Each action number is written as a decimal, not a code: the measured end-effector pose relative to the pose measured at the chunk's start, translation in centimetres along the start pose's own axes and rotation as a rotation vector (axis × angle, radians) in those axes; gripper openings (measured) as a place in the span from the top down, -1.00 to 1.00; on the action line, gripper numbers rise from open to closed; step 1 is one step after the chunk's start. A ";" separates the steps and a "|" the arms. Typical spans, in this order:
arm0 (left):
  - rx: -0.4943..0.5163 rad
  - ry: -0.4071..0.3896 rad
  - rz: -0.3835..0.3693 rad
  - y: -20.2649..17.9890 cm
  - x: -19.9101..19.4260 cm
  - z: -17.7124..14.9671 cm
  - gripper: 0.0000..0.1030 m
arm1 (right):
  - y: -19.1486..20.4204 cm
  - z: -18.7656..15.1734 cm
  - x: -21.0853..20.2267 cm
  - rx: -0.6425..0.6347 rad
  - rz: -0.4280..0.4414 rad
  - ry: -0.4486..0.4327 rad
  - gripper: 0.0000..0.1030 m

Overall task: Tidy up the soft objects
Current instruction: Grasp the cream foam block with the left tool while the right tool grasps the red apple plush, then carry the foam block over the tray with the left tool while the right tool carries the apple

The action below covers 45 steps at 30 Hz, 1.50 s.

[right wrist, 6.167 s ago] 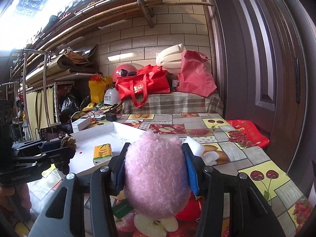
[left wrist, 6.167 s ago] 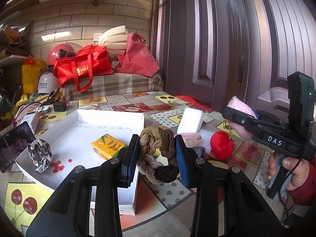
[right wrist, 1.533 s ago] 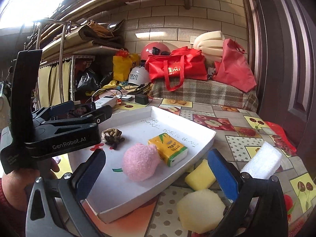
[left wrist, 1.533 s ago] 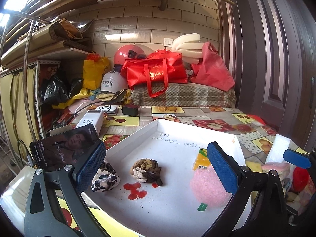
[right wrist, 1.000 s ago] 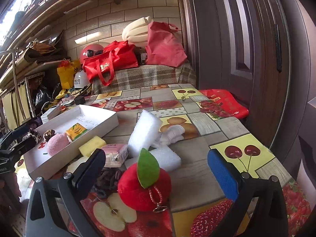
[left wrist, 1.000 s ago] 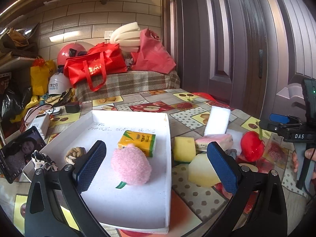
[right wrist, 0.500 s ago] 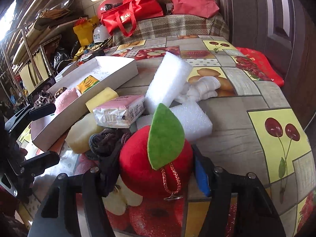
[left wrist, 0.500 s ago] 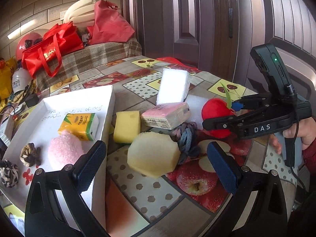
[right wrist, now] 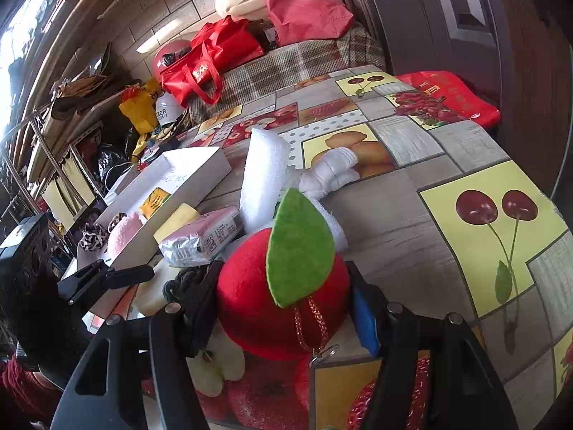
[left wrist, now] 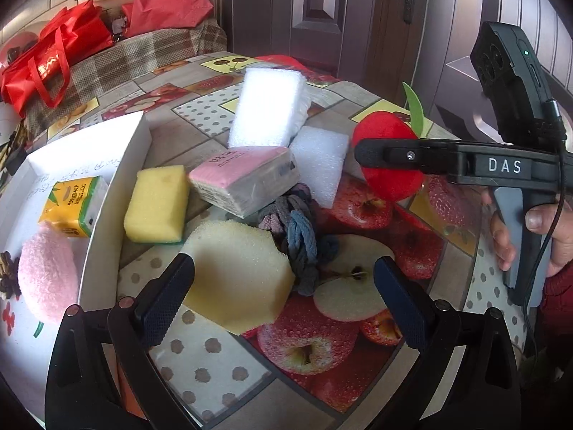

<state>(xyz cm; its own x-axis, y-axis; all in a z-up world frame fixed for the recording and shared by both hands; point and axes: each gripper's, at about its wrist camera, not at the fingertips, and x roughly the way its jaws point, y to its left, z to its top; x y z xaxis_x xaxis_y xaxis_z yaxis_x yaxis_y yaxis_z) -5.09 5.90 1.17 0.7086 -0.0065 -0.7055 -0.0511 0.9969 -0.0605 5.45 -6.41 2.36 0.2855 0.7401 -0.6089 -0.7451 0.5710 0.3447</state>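
Note:
My right gripper (right wrist: 286, 308) is shut on the red plush apple (right wrist: 272, 304) with a green felt leaf; it also shows in the left wrist view (left wrist: 388, 175). My left gripper (left wrist: 283, 290) is open, low over the table, with the pale yellow sponge (left wrist: 240, 272) and the grey-blue braided hair tie (left wrist: 297, 229) between its fingers. The white tray (left wrist: 118, 186) on the left holds a pink fluffy ball (left wrist: 46, 279) and a yellow tissue pack (left wrist: 73, 206). A yellow sponge (left wrist: 157, 208) and a pink tissue pack (left wrist: 247, 179) lie beside the tray.
White foam blocks (left wrist: 266, 107) and a rolled white cloth (right wrist: 329, 172) lie behind the pile. Red bags (right wrist: 211, 53) sit on a checked bench at the back. Shelves (right wrist: 53, 136) stand far left. The table edge (right wrist: 558, 215) and a dark door are on the right.
My left gripper moved down and closer to the pale sponge and hair tie. My right gripper closed tighter on the red plush apple.

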 end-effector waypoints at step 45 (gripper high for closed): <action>0.026 -0.397 0.239 -0.4 -7.3 -1.7 -0.21 | 3.1 -1.2 -6.1 -0.152 -0.125 -0.392 -0.25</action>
<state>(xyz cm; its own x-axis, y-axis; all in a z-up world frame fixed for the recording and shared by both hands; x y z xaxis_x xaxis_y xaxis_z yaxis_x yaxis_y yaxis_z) -11.48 5.40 5.12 0.8940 0.2491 -0.3725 -0.2316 0.9685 0.0919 0.68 -9.59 6.29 0.5642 0.7644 -0.3120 -0.7624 0.6274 0.1584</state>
